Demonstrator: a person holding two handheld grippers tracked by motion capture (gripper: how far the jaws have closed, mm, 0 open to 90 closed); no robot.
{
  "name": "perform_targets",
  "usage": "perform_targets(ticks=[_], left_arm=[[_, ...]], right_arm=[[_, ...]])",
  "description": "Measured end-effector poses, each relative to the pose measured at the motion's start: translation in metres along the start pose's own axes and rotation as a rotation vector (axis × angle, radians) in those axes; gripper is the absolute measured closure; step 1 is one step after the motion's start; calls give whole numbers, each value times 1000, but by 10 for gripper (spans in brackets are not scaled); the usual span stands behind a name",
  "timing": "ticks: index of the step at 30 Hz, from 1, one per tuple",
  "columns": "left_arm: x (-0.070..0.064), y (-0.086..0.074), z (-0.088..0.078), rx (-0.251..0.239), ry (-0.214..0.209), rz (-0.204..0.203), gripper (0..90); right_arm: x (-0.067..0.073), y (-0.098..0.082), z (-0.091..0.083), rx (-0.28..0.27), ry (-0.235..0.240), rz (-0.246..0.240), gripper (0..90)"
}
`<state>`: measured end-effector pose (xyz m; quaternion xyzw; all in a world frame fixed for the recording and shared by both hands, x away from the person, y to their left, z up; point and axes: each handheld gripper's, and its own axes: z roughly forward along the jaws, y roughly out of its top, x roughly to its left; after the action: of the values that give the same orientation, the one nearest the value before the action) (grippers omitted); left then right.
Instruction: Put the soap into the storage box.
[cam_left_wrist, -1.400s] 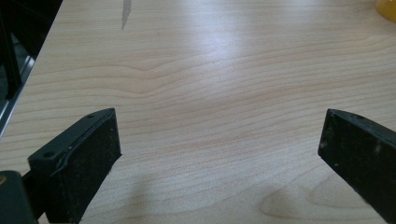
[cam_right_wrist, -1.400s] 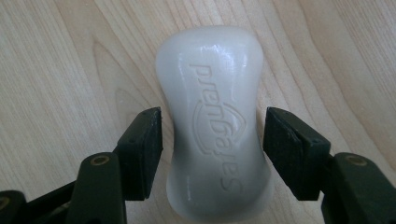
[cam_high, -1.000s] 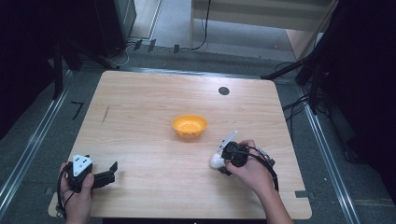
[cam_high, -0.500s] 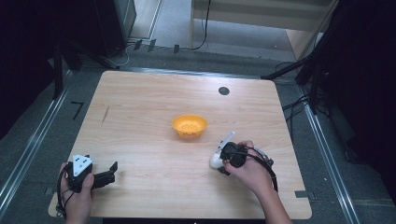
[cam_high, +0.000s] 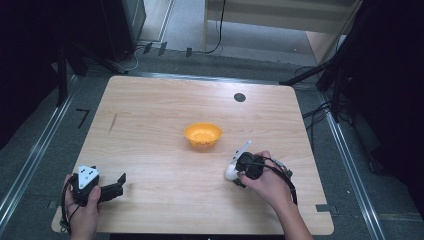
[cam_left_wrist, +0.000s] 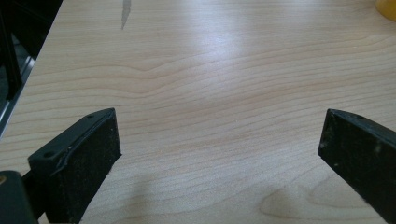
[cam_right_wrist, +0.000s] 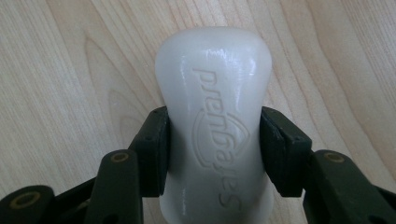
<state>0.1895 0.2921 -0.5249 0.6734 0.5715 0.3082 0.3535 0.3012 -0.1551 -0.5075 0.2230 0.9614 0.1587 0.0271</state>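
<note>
Two grippers on table (cam_high: 150, 115). Right gripper (cam_high: 239, 169), lower right of centre in high view, just closed its jaws round white bottle (cam_high: 231, 171); right gripper view has both pads tight on the bottle's (cam_right_wrist: 215, 135) narrow waist, embossed lettering facing cam, bottle lying on the wood. Probably gripped at waist because slimmest, least slippery spot & wider ends can't slide out. Also a thin white piece sticking up-right from the gripper in high view; can't tell what.

Orange bowl (cam_high: 202, 135) mid-frame, just up-left of bottle, apart from it, looks empty; likely the drop target, so short lift & carry ahead.

Left gripper (cam_high: 114, 189) parked lower left, resting near table's front edge, jaws wide apart w/ nothing between; left gripper view just bare wood betw. pads (cam_left_wrist: 88, 158). Prob. kept clear so as not to crowd the right.

Right hand (cam_high: 270, 185) wrapped over gripper body, wrist angled in from lower right, jaws pointing up-left & low to the surface. Left hand (cam_high: 82, 207) gripping from below frame edge, jaws aimed right.
</note>
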Motion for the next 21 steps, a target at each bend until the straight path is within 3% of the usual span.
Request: perform_targets(ticks=[21], left_arm=[[1, 0, 0, 2, 1, -4, 0]], right_arm=[[-2, 4, -6, 10, -10, -38, 503]])
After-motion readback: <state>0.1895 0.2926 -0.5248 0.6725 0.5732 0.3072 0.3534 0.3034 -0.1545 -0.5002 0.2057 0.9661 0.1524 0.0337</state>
